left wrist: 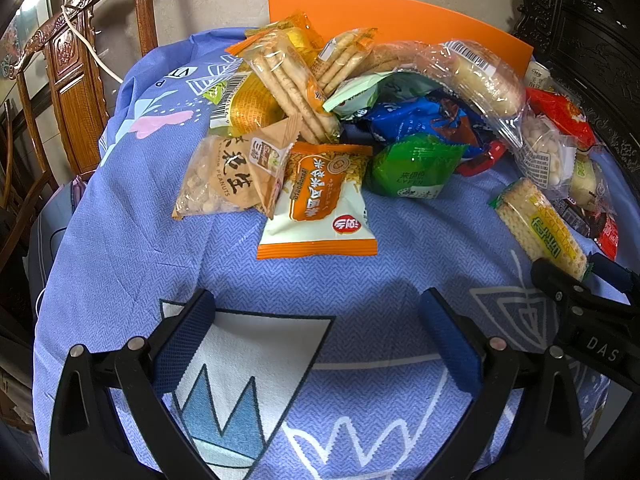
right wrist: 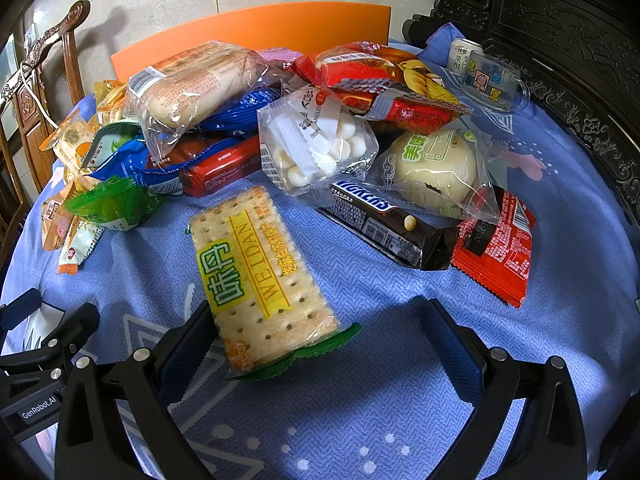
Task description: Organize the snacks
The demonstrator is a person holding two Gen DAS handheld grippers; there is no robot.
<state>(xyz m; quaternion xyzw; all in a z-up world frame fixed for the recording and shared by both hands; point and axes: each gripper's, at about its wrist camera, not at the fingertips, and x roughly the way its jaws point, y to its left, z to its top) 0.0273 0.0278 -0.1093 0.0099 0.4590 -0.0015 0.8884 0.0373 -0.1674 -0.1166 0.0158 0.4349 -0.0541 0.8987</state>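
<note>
Right hand-held gripper [right wrist: 320, 340] wide apart around cracker pack [right wrist: 260, 276].

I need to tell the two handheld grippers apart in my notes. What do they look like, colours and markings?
Both look alike: black plastic frames with silver round screw heads and two fingers faced with dark blue textured pads. The left gripper shows pads of that blue; in the right wrist view its body bears a "GenRobot.AI" label. The right gripper carries white lettering, "DAS", seen in the left wrist view. No cables or sleeves show.

Left claw [left wrist: 320, 344] and right claw [right wrist: 320, 344] — black frames, blue pads, silver screws.
</note>
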